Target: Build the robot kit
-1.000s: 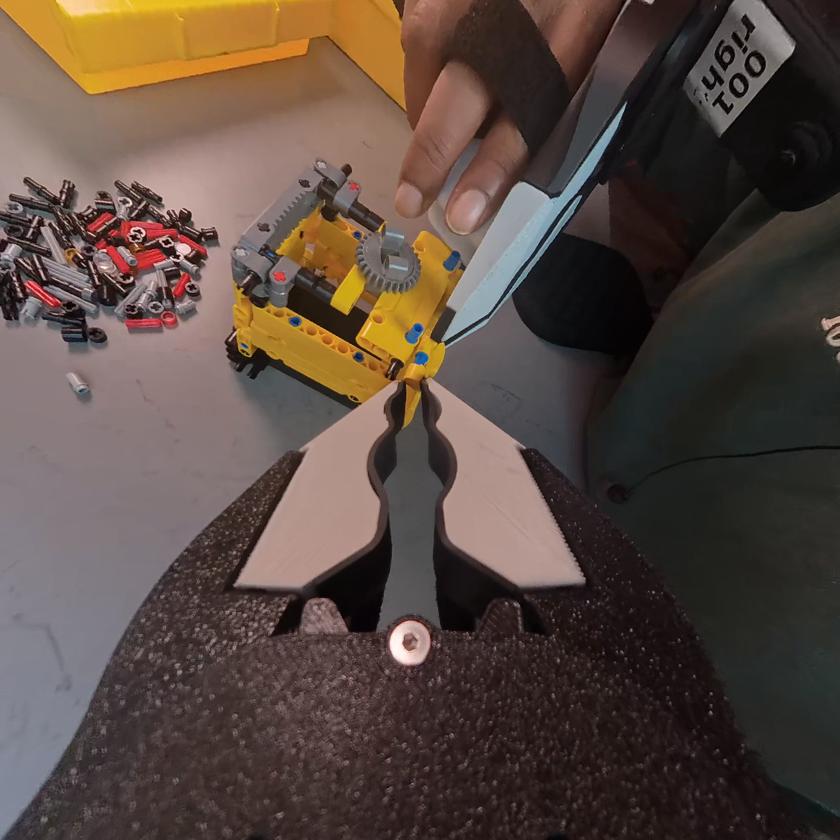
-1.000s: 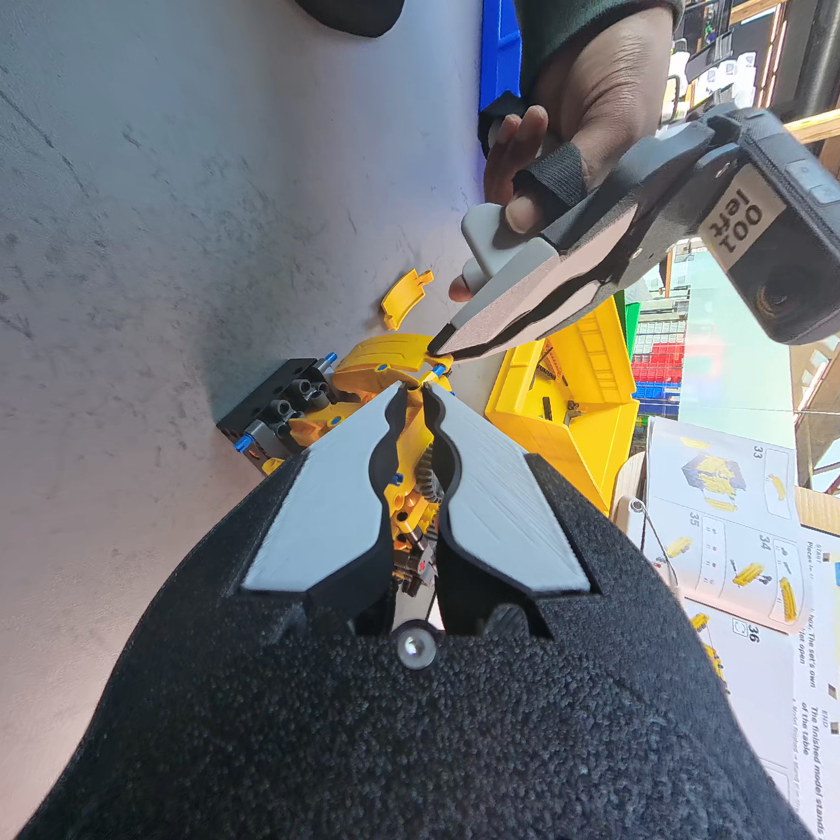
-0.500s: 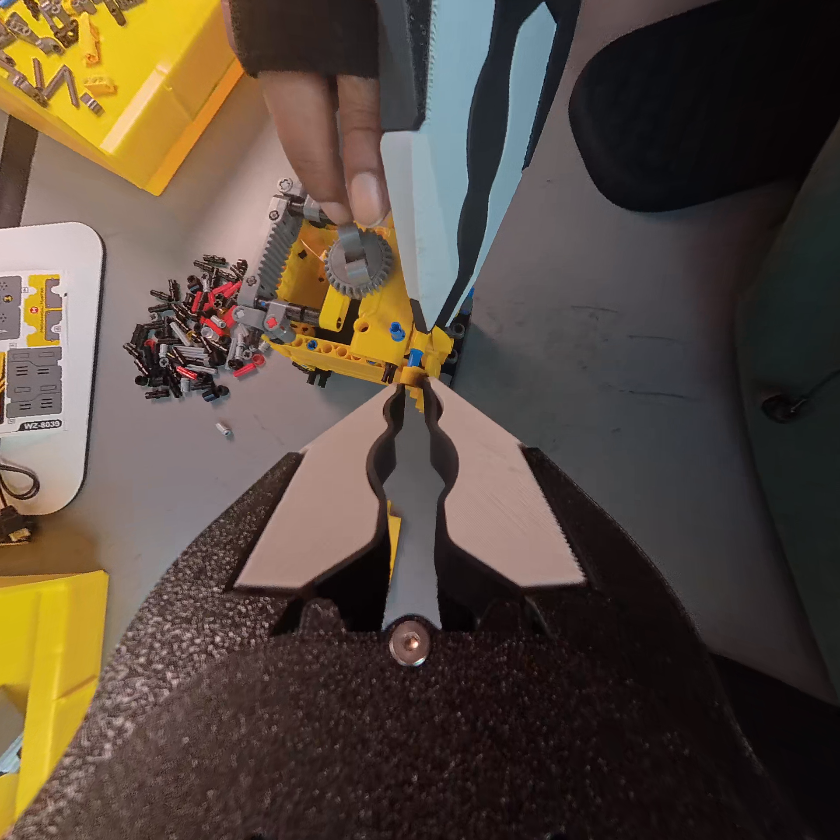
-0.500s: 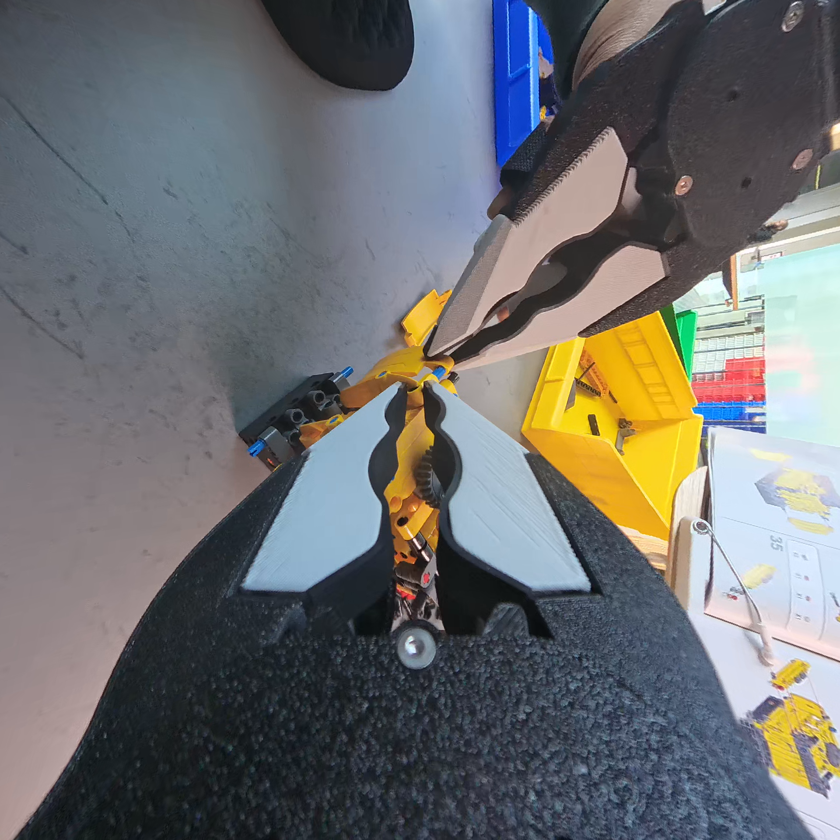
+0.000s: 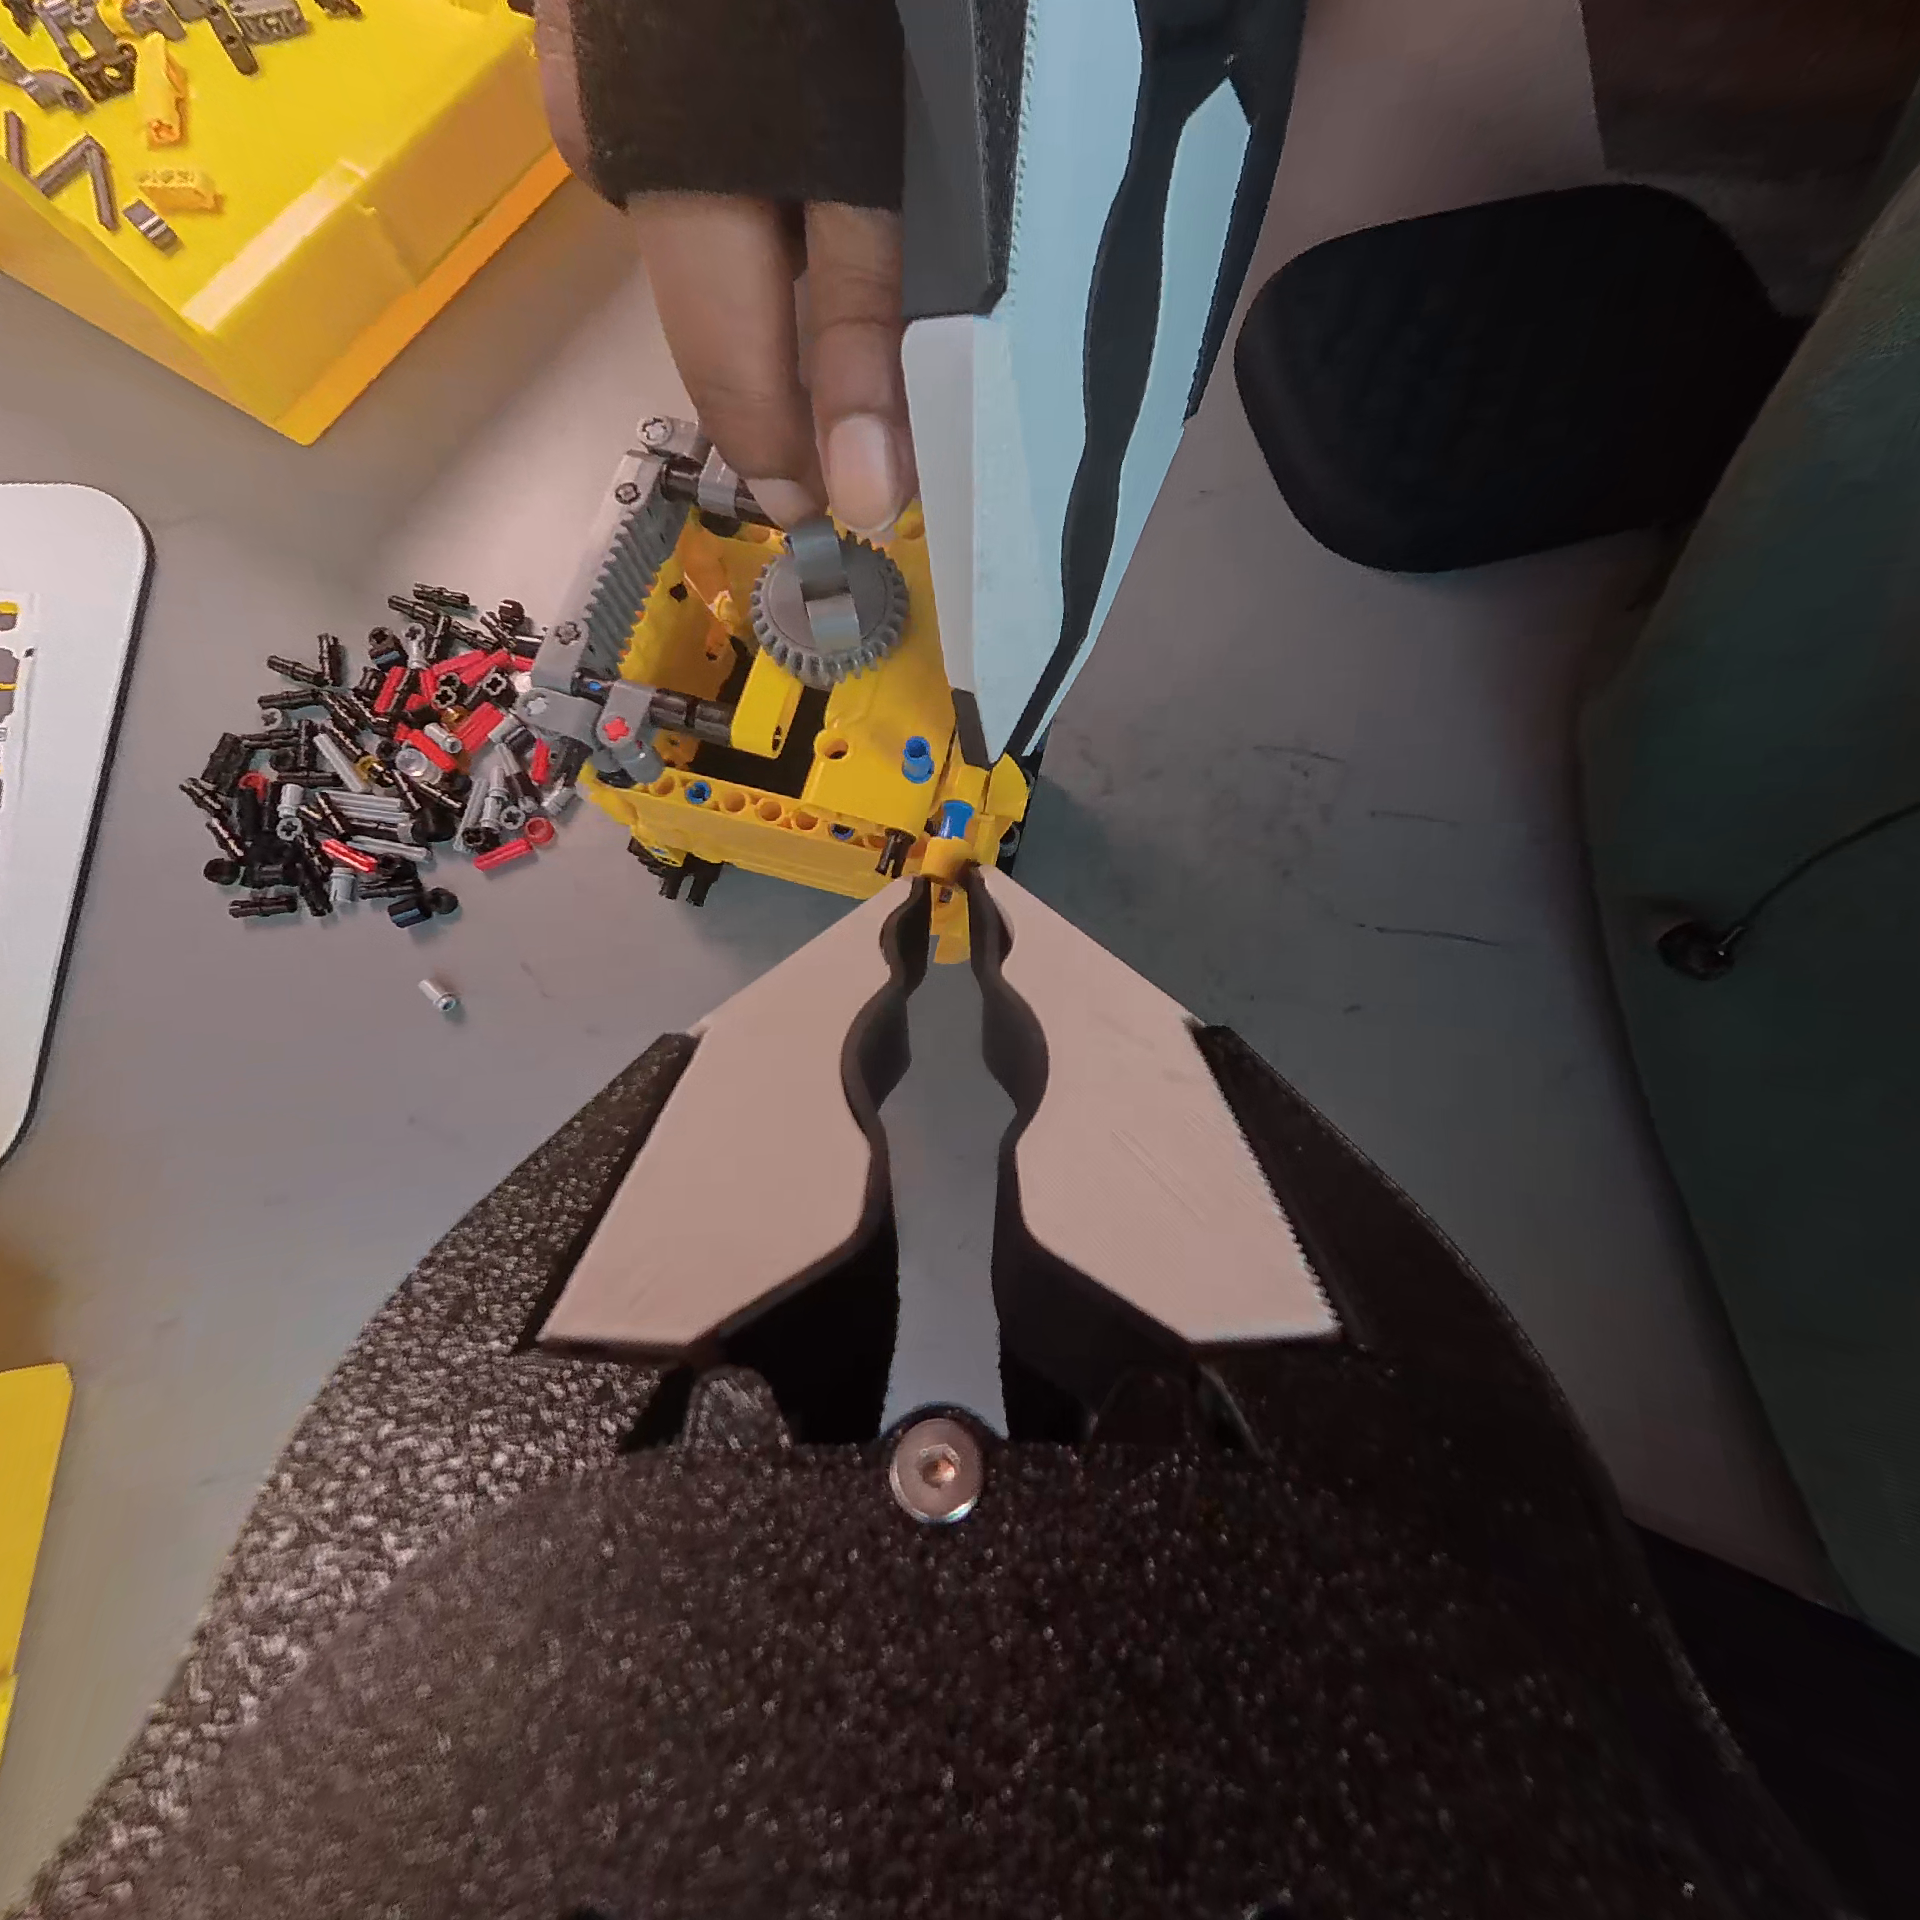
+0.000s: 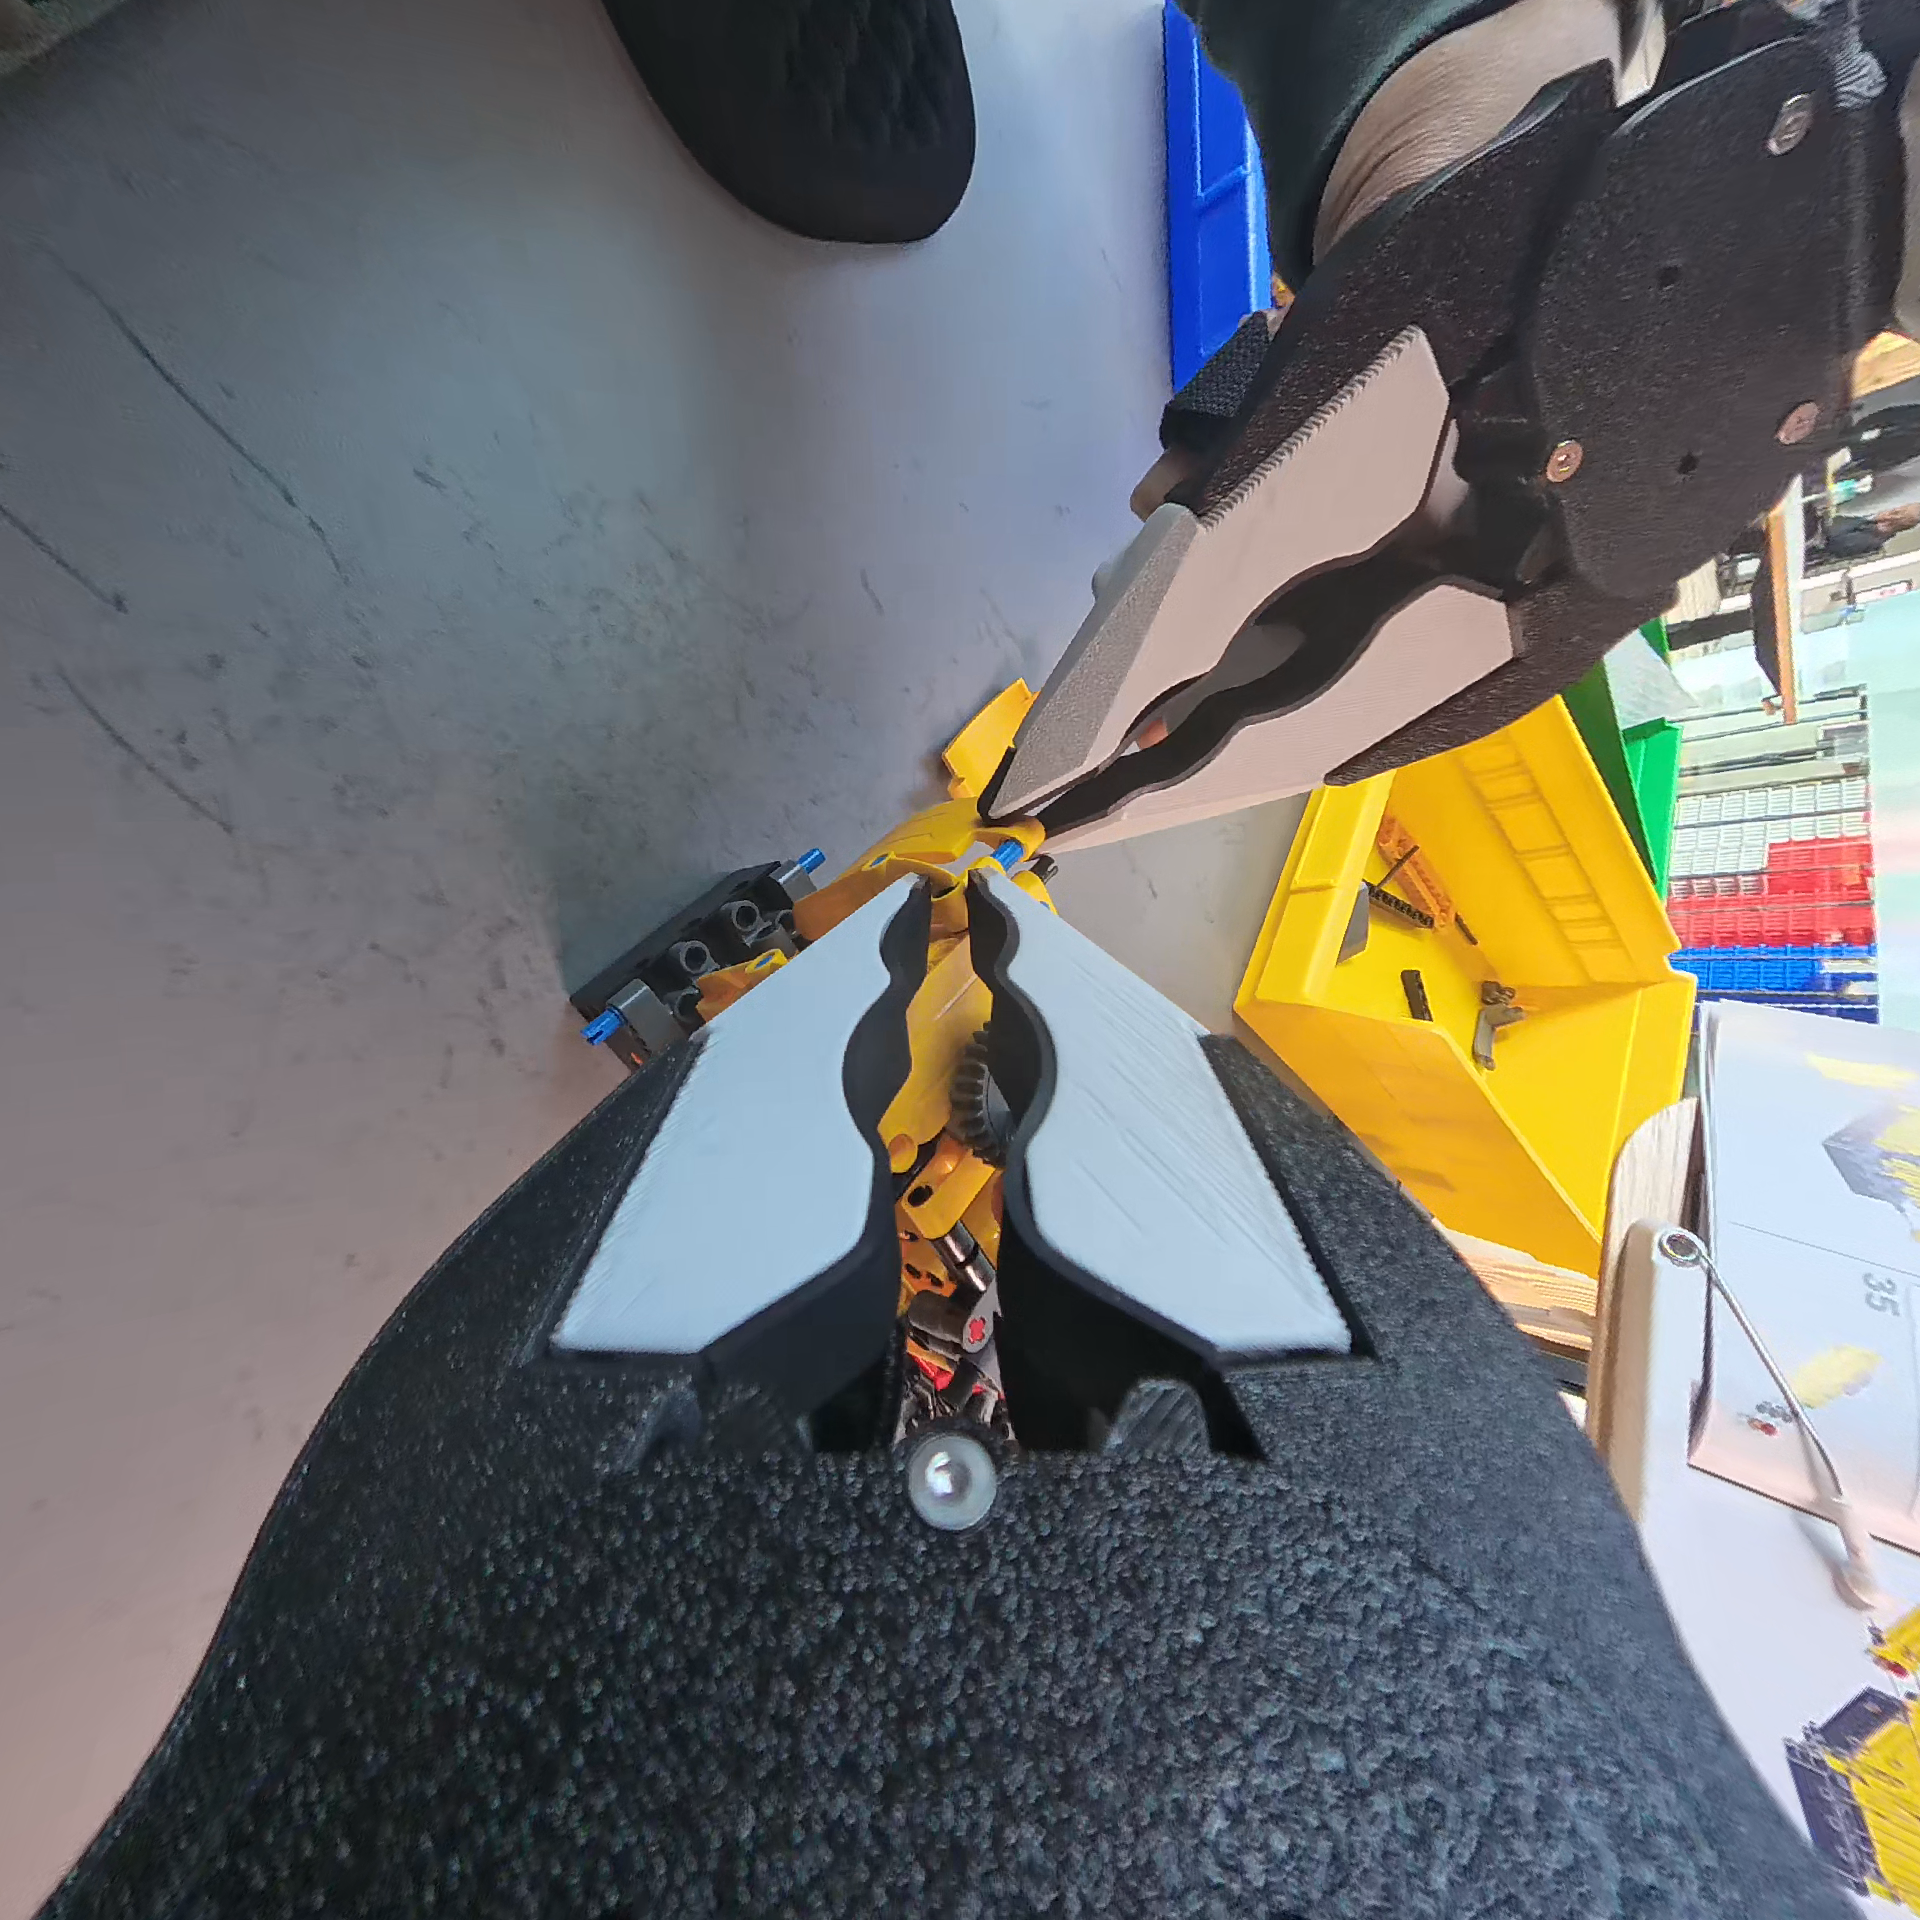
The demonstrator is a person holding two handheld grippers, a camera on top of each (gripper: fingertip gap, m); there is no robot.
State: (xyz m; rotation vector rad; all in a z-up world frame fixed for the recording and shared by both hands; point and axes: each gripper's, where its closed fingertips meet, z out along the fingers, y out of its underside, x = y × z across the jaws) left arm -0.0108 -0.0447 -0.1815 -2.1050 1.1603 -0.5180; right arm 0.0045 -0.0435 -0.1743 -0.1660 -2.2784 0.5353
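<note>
Left gripper (image 5: 945,894): we see its two fingers clamped on a yellow tab at the near corner of the yellow brick model (image 5: 831,758)
Right gripper (image 6: 948,883): our fingers are pinched on the same corner of the model, meeting the left gripper tip to tip; in the left wrist view it comes in from straight ahead
Model: sits on the table just ahead of the left gripper; one grey gear (image 5: 828,611) on top, one grey toothed rack (image 5: 623,571) along its far-left edge
Hidden: from the right wrist view most of the model lies under our fingers, only slivers showing in the gap; we cannot make out what the bare fingertips (image 5: 857,468) over the gear are touching
Counted: two yellow bins (image 5: 260,208) (image 6: 1455,997), both cut off; one blue bin (image 6: 1210,187) far ahead of the right gripper; one loose pile of black, red and grey pins (image 5: 374,758) left of the model, too many to count; one stray grey pin (image 5: 442,995)
Paper: an instruction booklet (image 6: 1829,1247) right of the right gripper, cut off
Surface: grey scuffed table (image 5: 312,1091); a black pad (image 5: 1507,374) ahead and right of the left gripper
</note>
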